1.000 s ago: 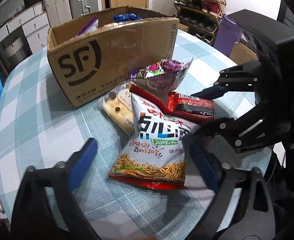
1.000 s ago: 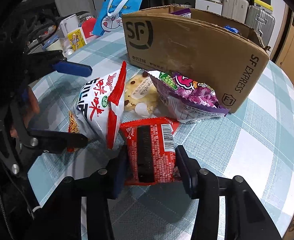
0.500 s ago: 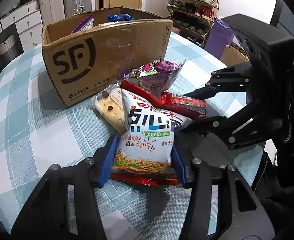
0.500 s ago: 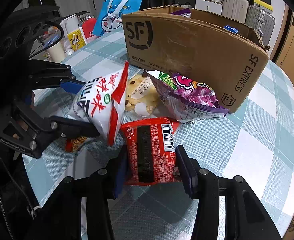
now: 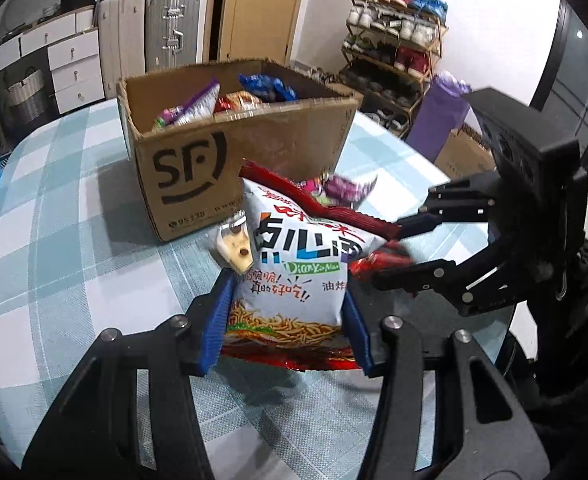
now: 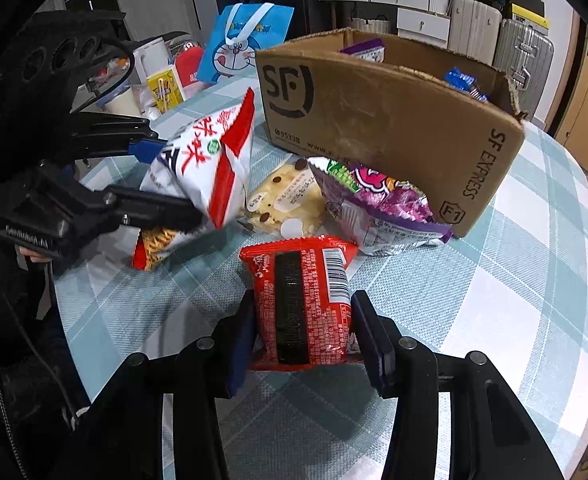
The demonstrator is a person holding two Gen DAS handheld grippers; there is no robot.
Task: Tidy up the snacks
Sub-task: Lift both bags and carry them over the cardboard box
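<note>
- Room: domestic interior with white drawer units, two hard-shell ribbed suitcases (image 5: pixel 150 36), a wooden door and an open shoe rack (image 5: pixel 393 48) filled with pairs.
- Bench (image 5: pixel 74 240): one, round-edged, covered in a woven cloth of pale blue and white checks.
- Brown corrugated cardboard box (image 5: pixel 230 168): one, open-topped, printed with a black "SF" logo, standing toward the far side of the bench; several glossy snack packets show above its rim, the count unclear.
- White and red foil noodle-snack bag (image 5: pixel 294 272): one, pillow-shaped with a crimped red top seam, upright and raised off the cloth in front of the box.
- Red foil snack packet (image 6: pixel 301 304): one, flat and rectangular, with a black panel and a barcode, just in front of the loose pile.
- Purple and green foil snack bag (image 6: pixel 377 204): one, crumpled, lying on the cloth against the box's front wall.
- Clear-wrapped pale yellow cake with brown spots (image 6: pixel 286 200): one, lying on the cloth between the noodle bag and the purple bag.
- Blue cartoon-print gift bag (image 6: pixel 242 48): one, upright at the bench's far edge among small cartons.
- Left gripper (image 5: pixel 288 320): black frame, blue pads, closed around the lower half of the noodle-snack bag, a pad on each side.
- Right gripper (image 6: pixel 301 332): same build, pads pressed to both long edges of the red packet, gripping it.
</note>
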